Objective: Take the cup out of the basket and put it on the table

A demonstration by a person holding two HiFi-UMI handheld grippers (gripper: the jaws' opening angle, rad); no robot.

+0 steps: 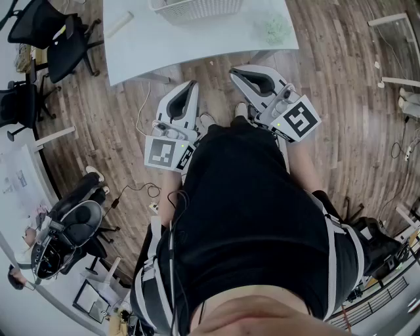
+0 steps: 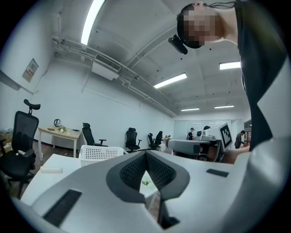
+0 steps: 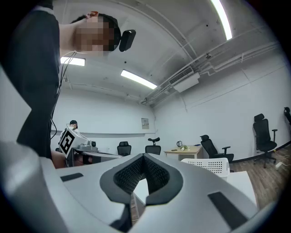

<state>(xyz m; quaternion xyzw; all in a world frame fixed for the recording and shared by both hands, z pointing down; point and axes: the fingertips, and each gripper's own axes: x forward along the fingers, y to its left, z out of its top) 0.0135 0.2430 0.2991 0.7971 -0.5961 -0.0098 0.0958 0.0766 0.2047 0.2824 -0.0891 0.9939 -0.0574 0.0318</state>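
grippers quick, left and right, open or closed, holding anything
left gripper: closed, nothing between its jaws
right gripper: closed, nothing between its jaws

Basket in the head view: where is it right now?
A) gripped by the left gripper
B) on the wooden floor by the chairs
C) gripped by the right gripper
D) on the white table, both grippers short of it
D: the basket sits at the far edge of the table, while the left gripper and right gripper hang over the wooden floor, fingers together and empty.
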